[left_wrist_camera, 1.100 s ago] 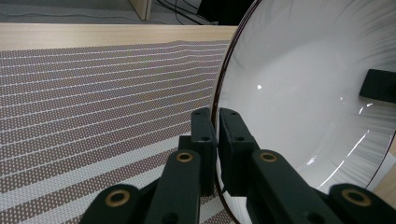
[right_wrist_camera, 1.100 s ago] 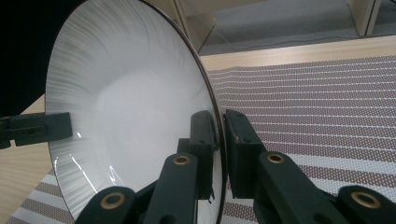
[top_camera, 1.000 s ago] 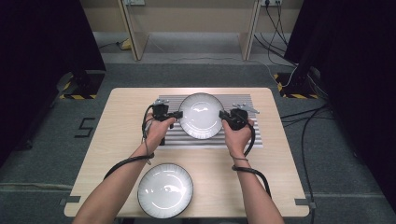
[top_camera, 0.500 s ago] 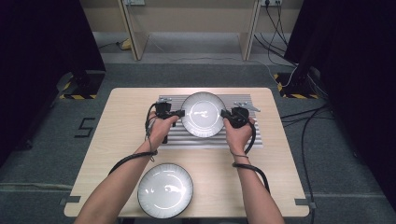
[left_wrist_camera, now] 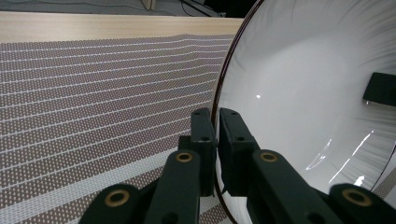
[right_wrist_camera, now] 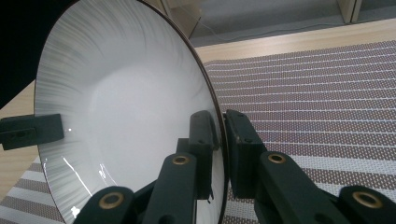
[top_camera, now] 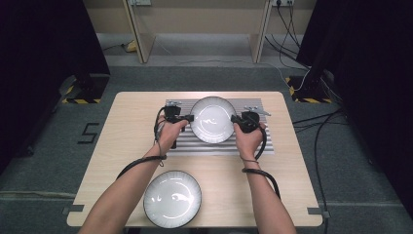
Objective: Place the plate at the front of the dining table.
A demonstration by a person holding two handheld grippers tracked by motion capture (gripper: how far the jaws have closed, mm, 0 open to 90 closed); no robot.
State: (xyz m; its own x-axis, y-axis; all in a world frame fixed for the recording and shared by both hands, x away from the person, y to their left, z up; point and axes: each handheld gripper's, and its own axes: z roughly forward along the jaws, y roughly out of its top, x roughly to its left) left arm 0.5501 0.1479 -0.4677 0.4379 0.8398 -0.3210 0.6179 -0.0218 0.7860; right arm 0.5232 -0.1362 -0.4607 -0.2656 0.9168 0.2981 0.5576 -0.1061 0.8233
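A white plate (top_camera: 212, 119) is held between the two grippers above a striped mat (top_camera: 195, 144) at the far middle of the wooden table (top_camera: 122, 126). The left gripper (top_camera: 187, 118) is clamped on the plate's left rim and the right gripper (top_camera: 235, 118) on its right rim, each with one jaw inside the plate and one outside. In the left gripper view, the rim (left_wrist_camera: 218, 93) is seen pinched between the closed black jaws, with the tip of the other gripper (left_wrist_camera: 380, 88) visible across the plate. In the right gripper view, the same grip is shown from the opposite side. A second white plate (top_camera: 172, 198) lies on the bare table near the front edge, between the person's forearms, well apart from the mat.
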